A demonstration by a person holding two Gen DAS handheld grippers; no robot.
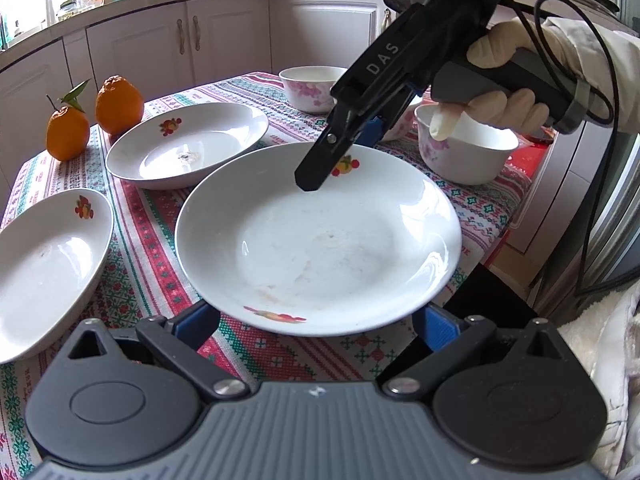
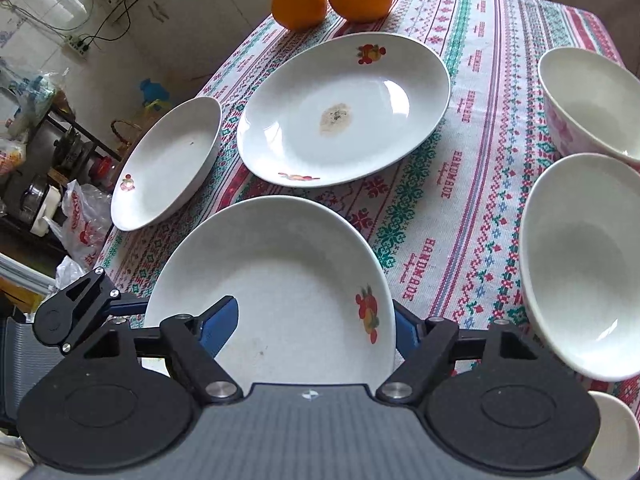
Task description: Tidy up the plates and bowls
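A white plate (image 1: 320,236) with fruit prints lies nearest me on the patterned tablecloth (image 1: 160,248). My left gripper (image 1: 320,320) is open, its blue pads either side of the plate's near rim. My right gripper (image 1: 316,172) reaches over the plate's far rim, one finger inside and one outside; it also shows in the right wrist view (image 2: 316,320), open around that plate (image 2: 280,280). Two more plates (image 2: 344,108) (image 2: 168,164) lie beyond. Two pink-flowered bowls (image 2: 588,264) (image 2: 592,100) stand at right.
Two oranges (image 1: 94,118) sit at the table's far left corner. White kitchen cabinets (image 1: 192,40) stand behind the table. In the right wrist view the table's left edge (image 2: 108,240) drops to a cluttered floor with plastic bags (image 2: 80,216).
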